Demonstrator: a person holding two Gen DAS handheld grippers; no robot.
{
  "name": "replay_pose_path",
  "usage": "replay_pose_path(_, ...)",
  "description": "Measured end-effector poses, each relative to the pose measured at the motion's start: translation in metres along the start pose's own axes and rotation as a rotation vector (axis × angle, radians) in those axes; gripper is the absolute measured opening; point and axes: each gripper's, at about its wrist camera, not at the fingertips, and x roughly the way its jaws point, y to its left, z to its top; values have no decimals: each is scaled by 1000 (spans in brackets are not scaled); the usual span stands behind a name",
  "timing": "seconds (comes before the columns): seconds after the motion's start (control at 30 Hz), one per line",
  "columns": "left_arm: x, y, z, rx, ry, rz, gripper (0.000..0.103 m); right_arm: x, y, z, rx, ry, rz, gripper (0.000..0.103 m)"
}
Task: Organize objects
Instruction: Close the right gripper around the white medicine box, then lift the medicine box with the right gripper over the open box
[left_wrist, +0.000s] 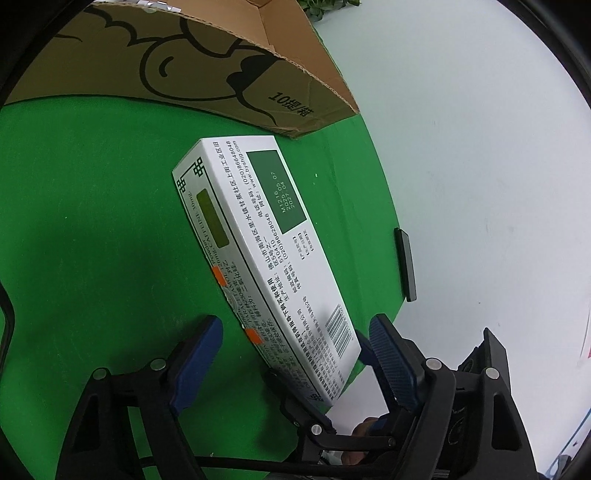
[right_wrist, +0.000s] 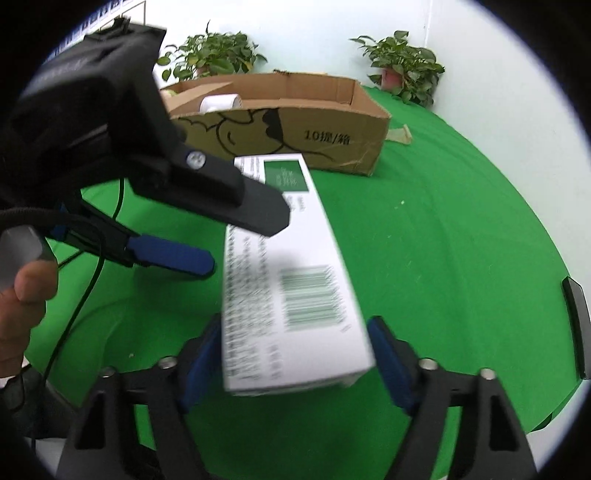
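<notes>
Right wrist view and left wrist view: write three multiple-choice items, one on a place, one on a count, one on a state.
1. Where is the cardboard carton relative to the white box?
A) beyond it on the green cloth
B) beneath it
C) on top of it
2. How many potted plants show in the right wrist view?
A) one
B) two
C) four
3. How do the left gripper jaws stand?
A) shut, empty
B) shut on the carton
C) open, astride the white box

Answers: 1 A, the carton sits past the box's far end; 2 B, one behind the carton, one at the corner; 3 C, one pad stands clear of the box.
</notes>
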Motion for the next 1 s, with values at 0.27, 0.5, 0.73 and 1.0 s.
replay_pose_path(0.27, -1, 3, -2, -16, -11, 12, 68, -3, -4, -1, 60, 14, 93, 62)
replay_pose_path(0.5, -2, 7, 2, -21, -17, 23, 58, -5, -7, -2, 155, 39, 216, 62)
replay_pose_path(0.73, -2, 11, 9, -21, -11, 44, 46, -6, 1, 0, 158, 52, 233, 61)
replay_pose_path(1.0, -9, -3, 23, 41, -33, 50, 44, -18, 11, -2, 123, 16, 171, 61)
